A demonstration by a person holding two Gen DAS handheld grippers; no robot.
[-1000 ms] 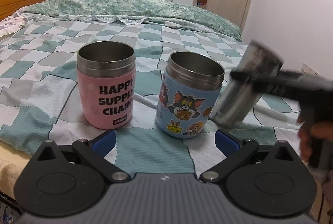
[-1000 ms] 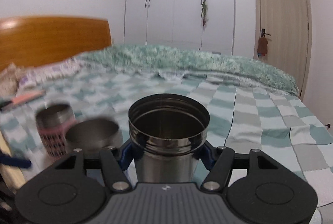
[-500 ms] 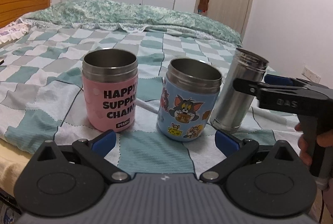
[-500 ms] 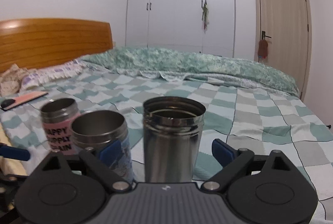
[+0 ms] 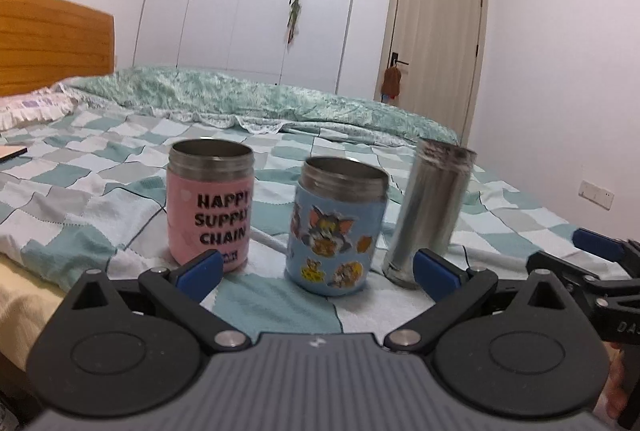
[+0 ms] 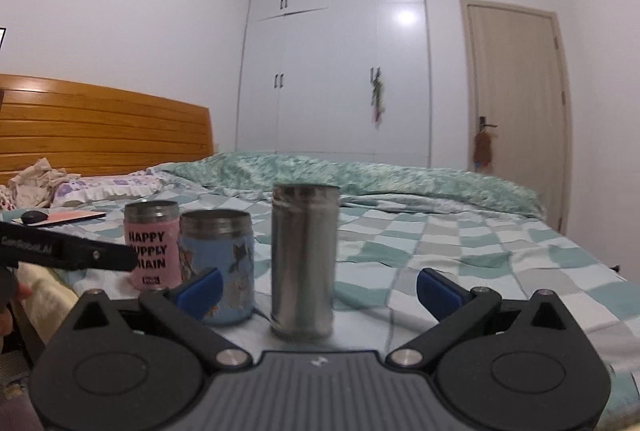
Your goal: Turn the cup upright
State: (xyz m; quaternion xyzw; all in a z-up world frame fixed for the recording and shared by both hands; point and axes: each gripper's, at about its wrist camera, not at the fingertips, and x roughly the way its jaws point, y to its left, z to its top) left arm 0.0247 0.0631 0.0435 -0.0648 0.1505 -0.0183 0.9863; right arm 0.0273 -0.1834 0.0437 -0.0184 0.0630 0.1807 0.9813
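Observation:
Three cups stand upright, mouths up, in a row on the checked bedspread [image 5: 100, 199]. A pink cup [image 5: 210, 207] is on the left, a blue cartoon cup [image 5: 338, 227] in the middle, and a tall plain steel cup [image 5: 430, 215] on the right. In the right wrist view the steel cup [image 6: 303, 259] stands free just ahead of my open right gripper [image 6: 318, 285], with the blue cup [image 6: 218, 265] and pink cup [image 6: 152, 245] to its left. My left gripper [image 5: 316, 271] is open and empty, short of the cups.
A wooden headboard [image 6: 104, 131] is at the left. A flat pink item with a dark object [image 6: 60, 217] lies near the pillow. A rumpled green duvet [image 5: 260, 103] lies behind the cups. A wardrobe [image 6: 336, 63] and a door [image 6: 516, 103] are beyond.
My right gripper set the steel cup upright on the bed, opened, and drew back from it. Both cameras have dropped lower and pulled away.

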